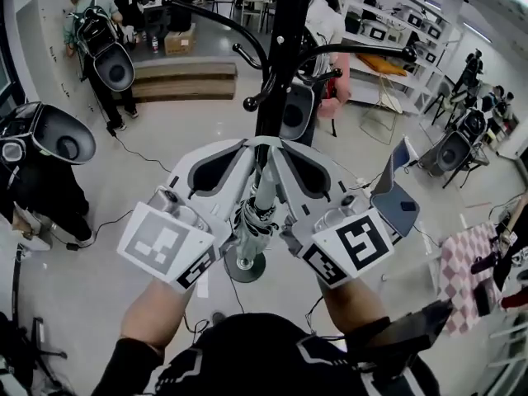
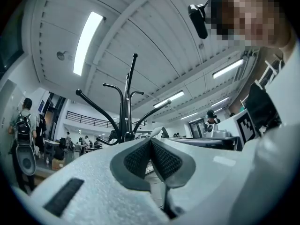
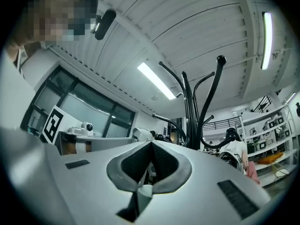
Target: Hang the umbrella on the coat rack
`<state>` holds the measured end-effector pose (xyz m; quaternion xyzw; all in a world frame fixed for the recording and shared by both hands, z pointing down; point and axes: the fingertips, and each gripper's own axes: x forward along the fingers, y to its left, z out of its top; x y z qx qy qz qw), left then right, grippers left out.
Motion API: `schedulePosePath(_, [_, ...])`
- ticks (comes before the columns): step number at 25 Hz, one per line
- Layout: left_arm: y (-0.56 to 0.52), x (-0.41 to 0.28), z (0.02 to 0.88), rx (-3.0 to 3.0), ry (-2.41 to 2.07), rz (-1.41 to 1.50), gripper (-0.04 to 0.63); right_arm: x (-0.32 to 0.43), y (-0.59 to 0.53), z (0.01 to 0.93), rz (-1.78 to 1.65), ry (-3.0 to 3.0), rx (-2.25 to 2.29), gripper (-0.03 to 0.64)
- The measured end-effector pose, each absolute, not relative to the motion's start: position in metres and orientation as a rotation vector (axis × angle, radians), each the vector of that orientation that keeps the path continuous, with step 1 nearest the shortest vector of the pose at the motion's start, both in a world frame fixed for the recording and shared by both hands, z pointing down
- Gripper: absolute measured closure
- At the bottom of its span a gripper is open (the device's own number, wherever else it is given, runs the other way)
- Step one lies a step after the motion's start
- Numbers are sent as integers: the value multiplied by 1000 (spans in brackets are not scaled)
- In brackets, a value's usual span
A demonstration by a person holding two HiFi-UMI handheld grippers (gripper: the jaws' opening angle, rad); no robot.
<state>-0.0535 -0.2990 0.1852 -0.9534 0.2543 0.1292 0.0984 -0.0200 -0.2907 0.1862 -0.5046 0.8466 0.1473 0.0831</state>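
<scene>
Not hung yet. Umbrella (image 1: 252, 221) off every hook, upright just in front of the rack (image 1: 276, 64) and low against its pole, well under the curved arms. Pick-up judged done; left to do: lifting to arm height, slipping a strap or the handle over a knob-tipped hook (image 1: 250, 102), letting go.

Right gripper (image 3: 151, 144) closed, fingers meeting at the tips, with the pale round handle (image 3: 143, 191) lodged low in the gap between them: gripping the umbrella. Left gripper (image 2: 151, 142) closed tip to tip beside it, near the same pole; only a thin dark strip in the slit below the pads, impossible to name, perhaps a strap.

Rack: black tube, glossy, slim pole with long bowed arms ending in small balls. Umbrella: folded, dark crumpled fabric bunched round a smooth pale cylinder. Finger pads dark with a fine grid texture, set in matte white shells of grainy plastic.
</scene>
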Motion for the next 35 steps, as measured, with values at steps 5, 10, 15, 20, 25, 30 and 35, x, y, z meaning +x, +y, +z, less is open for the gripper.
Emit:
schedulePosePath(5, [-313, -59, 188, -2834, 706, 412, 584, -28, -302, 191, 460, 2497, -1562, 609])
schedulePosePath(10, [-325, -54, 186, -2855, 648, 456, 584, -23, -315, 189, 461, 2451, -1631, 609])
schedulePosePath(15, [-346, -49, 184, -2875, 637, 447, 584, -23, -332, 186, 471, 2451, -1633, 609])
schedulePosePath(20, [-361, -48, 172, -2871, 643, 457, 584, -21, -344, 175, 459, 2455, -1614, 609])
schedulePosePath(25, [-365, -50, 171, -2892, 627, 423, 584, -18, -350, 174, 439, 2477, -1579, 609])
schedulePosePath(30, [-377, -49, 180, -2891, 647, 393, 584, -15, -358, 182, 413, 2490, -1567, 609])
schedulePosePath(35, [-378, -49, 175, -2873, 621, 409, 584, -14, -359, 178, 414, 2494, -1528, 609])
